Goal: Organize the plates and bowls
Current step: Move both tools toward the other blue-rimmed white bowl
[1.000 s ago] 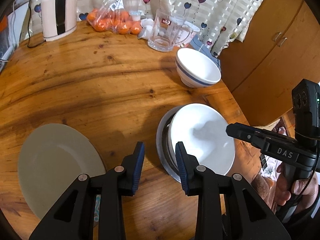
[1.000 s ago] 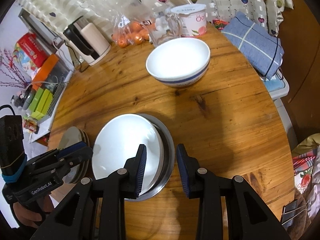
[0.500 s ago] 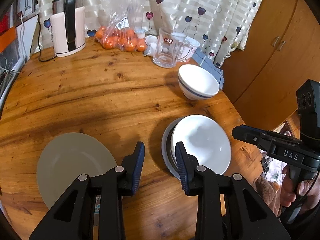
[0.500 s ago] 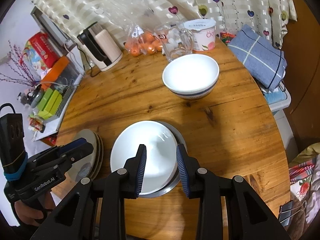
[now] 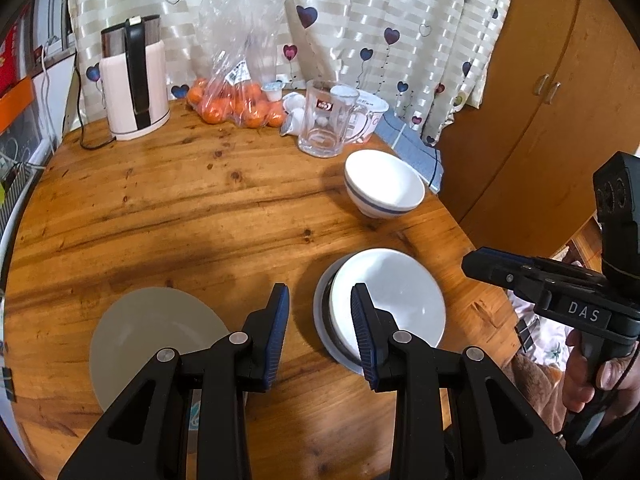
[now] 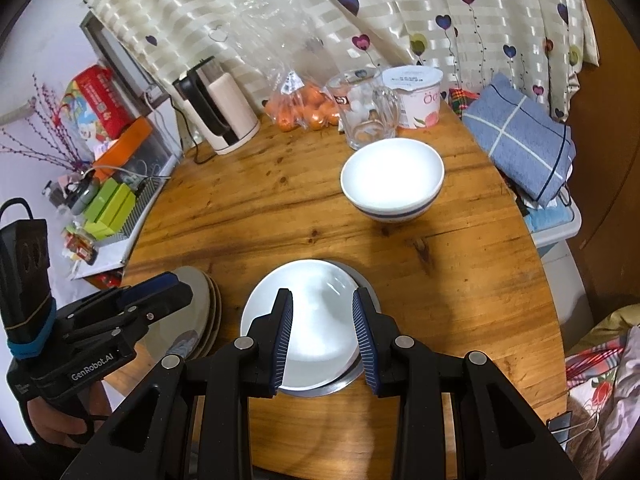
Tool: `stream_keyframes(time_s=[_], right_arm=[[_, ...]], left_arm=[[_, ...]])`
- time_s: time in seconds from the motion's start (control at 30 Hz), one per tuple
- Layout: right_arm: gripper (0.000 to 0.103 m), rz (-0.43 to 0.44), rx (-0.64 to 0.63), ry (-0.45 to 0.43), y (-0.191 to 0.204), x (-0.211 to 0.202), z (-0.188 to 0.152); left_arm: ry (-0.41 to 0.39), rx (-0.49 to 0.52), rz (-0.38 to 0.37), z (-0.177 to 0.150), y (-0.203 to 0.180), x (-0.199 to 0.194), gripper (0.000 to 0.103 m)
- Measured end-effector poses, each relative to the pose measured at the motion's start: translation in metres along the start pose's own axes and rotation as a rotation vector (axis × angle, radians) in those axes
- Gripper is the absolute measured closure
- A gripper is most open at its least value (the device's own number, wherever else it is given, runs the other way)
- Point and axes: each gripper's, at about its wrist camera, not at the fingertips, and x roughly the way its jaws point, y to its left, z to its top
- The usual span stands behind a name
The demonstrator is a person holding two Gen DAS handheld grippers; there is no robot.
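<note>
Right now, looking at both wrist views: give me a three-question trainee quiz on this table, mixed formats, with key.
1. True or false: the white bowl with the blue band is stacked on the grey plates.
2. Multiple choice: the plain white shallow bowl sits in A) a metal dish, B) the clear glass mug, C) a bag of oranges.
3. Fill in: neither the left gripper nor the right gripper holds anything; both stand ____.

Key: 1 false, it stands alone on the round wooden table. 2 A, the metal dish. 3 open.
</note>
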Motion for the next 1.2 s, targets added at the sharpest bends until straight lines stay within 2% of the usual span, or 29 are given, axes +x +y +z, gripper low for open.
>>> stream_keyframes(time_s=[0.83,1.2], right_arm=[[0.072,-0.028,0.006,-0.060,-0.018,-0.006,0.031],[0.072,-0.050,0.025,-0.064,-0.033,0.001,0.044]], left_arm=[[-0.028,0.052,-0.064,0.045,-0.017,0.008,0.071],[-0.010,0.056,-0.083,0.067,-0.019,0.029,0.071]])
